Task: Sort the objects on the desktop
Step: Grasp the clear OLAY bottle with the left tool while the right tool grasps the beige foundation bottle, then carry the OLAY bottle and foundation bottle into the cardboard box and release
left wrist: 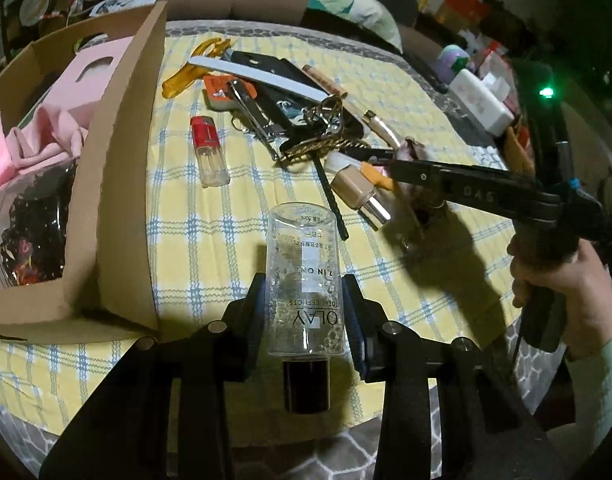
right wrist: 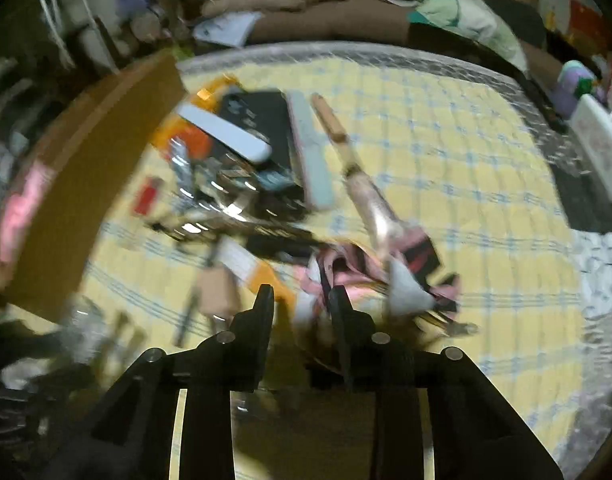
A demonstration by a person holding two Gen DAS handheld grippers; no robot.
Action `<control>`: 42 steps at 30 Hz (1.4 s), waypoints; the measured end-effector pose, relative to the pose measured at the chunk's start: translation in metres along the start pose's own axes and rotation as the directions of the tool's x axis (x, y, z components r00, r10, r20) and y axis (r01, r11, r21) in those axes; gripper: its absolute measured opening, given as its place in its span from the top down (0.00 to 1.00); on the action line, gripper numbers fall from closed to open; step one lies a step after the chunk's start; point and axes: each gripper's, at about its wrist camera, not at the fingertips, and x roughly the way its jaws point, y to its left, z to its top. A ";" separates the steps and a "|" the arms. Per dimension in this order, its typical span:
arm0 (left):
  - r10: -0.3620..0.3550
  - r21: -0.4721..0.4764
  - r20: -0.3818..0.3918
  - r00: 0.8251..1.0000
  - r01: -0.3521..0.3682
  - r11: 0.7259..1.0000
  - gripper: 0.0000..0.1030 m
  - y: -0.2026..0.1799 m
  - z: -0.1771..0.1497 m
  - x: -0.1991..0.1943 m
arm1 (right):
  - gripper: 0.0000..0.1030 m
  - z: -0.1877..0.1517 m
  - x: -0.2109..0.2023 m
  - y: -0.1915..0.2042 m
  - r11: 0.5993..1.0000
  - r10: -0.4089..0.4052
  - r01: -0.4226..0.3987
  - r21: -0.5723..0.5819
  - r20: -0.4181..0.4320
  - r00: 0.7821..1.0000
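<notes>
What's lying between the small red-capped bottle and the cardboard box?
Nothing: in the left wrist view only bare yellow checked cloth separates the red-capped bottle from the cardboard box.

Left side: the cardboard box point(left wrist: 117, 184) stands with its tall flap upright, walling off the bench point(left wrist: 406, 92) edge there.
Middle: a heap of small things point(left wrist: 289, 120) — phone case, nail file, clippers, keys, pens — fills the centre.
Between box and heap: a narrow lane of bare checked cloth, with only the red-capped vial point(left wrist: 209, 150) lying in it.
Near edge: the clear bottle point(left wrist: 301, 280) in the left tool point(left wrist: 301, 312) takes up the front.
Right side: the right tool point(left wrist: 402, 170) reaches across to the heap; beyond it the cloth lies bare.
Far right rim: boxes and bottles point(left wrist: 482, 100) crowd the edge.
</notes>
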 end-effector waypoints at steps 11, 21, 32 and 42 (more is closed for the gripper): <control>-0.057 -0.027 0.057 0.997 0.059 0.998 0.67 0.006 0.011 -0.028 | 0.63 -0.007 0.036 0.053 0.982 0.016 -0.025 -0.189 -0.047 0.999; -0.021 -0.129 0.204 0.979 0.048 0.991 0.67 0.072 0.053 -0.108 | 0.79 0.026 -0.017 0.059 0.989 0.142 -0.138 -0.048 0.104 0.984; 0.102 -0.301 0.145 0.984 -0.054 0.952 0.67 0.170 0.093 -0.075 | 0.79 0.071 -0.016 0.175 0.938 0.347 -0.344 -0.050 0.141 0.927; 0.064 -0.411 0.083 0.994 -0.024 0.911 0.67 0.205 0.085 -0.044 | 0.79 0.084 0.041 0.216 0.954 0.284 -0.270 -0.129 0.108 0.953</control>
